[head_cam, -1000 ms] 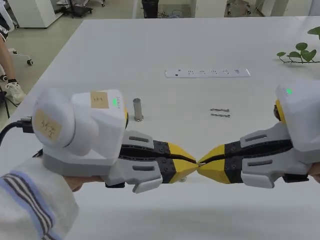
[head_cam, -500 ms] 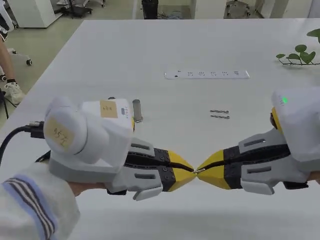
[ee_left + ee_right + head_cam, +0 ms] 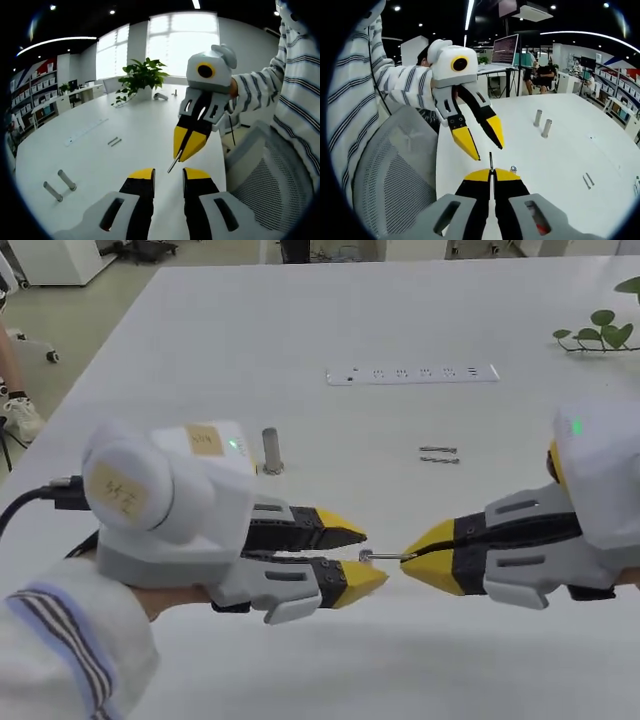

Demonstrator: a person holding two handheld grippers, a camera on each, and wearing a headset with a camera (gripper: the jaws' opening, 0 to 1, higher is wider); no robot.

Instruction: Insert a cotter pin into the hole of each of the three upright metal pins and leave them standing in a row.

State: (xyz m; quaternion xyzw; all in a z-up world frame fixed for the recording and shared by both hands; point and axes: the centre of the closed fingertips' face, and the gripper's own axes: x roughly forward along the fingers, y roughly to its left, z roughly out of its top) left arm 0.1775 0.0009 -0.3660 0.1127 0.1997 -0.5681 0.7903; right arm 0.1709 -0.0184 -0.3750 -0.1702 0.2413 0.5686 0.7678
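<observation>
- We see a broad white counter [image 3: 200, 360] in a bright office. A power strip [image 3: 412, 374] and a leafy plant [image 3: 600, 337] sit toward its far side.
- A grey upright metal pin [image 3: 270, 450] stands on the counter beyond the left claw [image 3: 372, 555], whose jaws are apart.
- The right claw [image 3: 405, 558] is clamped on a thin silvery cotter pin [image 3: 380, 557], held above the counter and pointing at the gap between the left jaws.
- Two spare cotter pins [image 3: 438, 454] lie side by side mid-counter.

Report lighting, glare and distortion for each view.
Head view: soft even light, white table bright, faint shadows, undistorted. Left gripper view: fisheye bowing, windows blown out. Right gripper view: fisheye bowing, ceiling strip light glaring, cotter pin sharp.
</observation>
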